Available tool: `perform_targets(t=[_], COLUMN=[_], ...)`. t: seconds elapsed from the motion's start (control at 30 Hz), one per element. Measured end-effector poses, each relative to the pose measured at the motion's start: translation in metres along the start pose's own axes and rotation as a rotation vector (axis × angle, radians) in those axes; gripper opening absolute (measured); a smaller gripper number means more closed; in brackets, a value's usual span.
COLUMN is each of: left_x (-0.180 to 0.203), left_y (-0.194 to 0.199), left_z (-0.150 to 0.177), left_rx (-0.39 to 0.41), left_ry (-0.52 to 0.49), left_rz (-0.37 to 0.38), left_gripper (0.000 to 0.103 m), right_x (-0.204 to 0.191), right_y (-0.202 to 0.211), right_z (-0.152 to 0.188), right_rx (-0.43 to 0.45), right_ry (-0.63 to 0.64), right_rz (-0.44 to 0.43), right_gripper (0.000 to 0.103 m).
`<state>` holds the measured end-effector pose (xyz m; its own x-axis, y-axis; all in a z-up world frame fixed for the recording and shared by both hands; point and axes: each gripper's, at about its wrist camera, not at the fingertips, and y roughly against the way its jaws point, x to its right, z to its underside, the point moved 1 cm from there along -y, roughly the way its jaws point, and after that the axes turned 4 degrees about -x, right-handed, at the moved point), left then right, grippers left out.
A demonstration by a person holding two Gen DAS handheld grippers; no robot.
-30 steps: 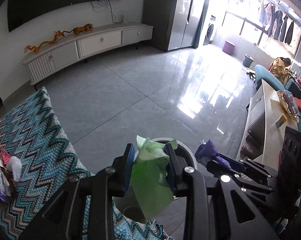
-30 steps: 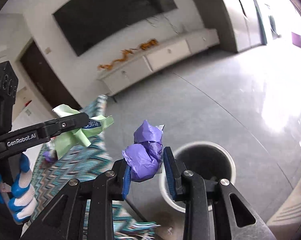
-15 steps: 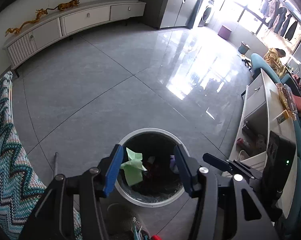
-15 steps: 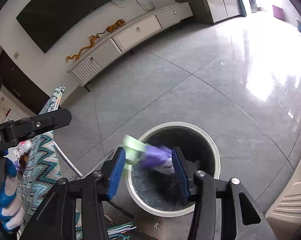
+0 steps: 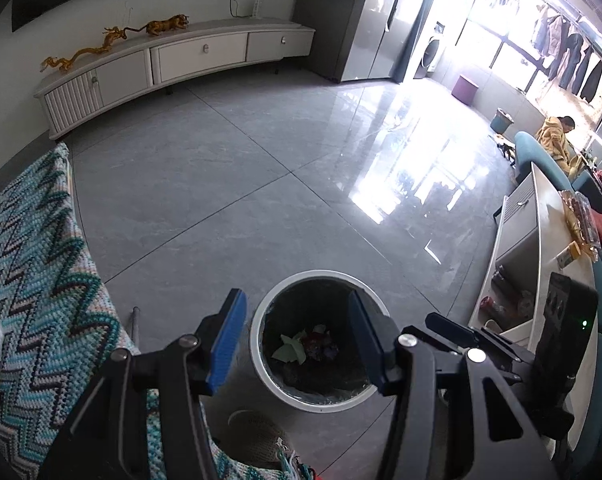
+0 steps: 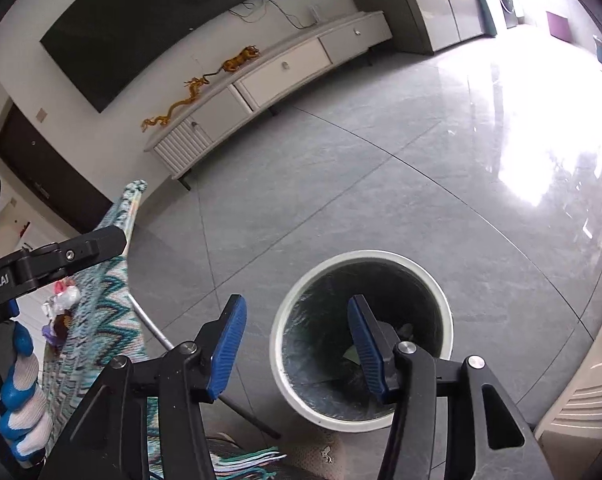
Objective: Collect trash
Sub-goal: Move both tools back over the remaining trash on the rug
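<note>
A white round trash bin (image 5: 321, 274) with a dark liner stands on the grey floor below both grippers. Inside it lie a green crumpled paper (image 5: 289, 350) and a purple paper ball (image 5: 327, 346). My left gripper (image 5: 297, 300) hangs open over the bin's mouth, nothing between its blue pads. My right gripper (image 6: 297, 304) is over the bin's (image 6: 365, 254) left rim; its jaws are opening and hold nothing. More wrappers (image 6: 61, 300) lie on the zigzag cloth (image 5: 33, 272) to the left.
The cloth-covered table has a metal leg (image 6: 153, 328) close to the bin. A low white table (image 5: 541, 240) with snacks stands at the right. A long TV cabinet (image 5: 173, 64) runs along the far wall. A person (image 5: 557, 136) sits far off.
Both grippers opened over the bin. The green paper fell from the left one and the purple ball from the right one, and both now lie inside the bin.
</note>
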<state>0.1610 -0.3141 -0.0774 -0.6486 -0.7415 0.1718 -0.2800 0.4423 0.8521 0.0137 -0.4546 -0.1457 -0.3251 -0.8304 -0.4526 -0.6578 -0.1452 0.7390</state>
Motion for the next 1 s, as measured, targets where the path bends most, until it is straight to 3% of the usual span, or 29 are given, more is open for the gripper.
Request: perform_targets(t=[0.3, 0.47, 0.8, 1.0], left_x=[-0.023, -0.045, -0.108, -0.133], left_y=[0.101, 0.166, 0.318, 0.388], left_z=[0.018, 0.036, 0.091, 0.108], left_rx=[0.176, 0.275, 0.508, 0.605], left_ry=[0.039, 0.065, 0.164, 0.188], left_rz=[-0.030, -0.083, -0.263, -0.352], left_gripper=[0.053, 0.056, 0.056, 0.056], right_x=[-0.060, -0.100, -0.175, -0.224], right_y=[0.072, 0.106, 0.152, 0.160], right_z=[-0.004, 0.003, 0.023, 0.030], right_rx=[0.137, 0.188, 0.256, 0.267], right_ry=[0.103, 0.189, 0.358, 0.463], right_rz=[-0.063, -0.096, -0.180, -0.238], right_gripper=[0.050, 0.051, 0.051, 0.051])
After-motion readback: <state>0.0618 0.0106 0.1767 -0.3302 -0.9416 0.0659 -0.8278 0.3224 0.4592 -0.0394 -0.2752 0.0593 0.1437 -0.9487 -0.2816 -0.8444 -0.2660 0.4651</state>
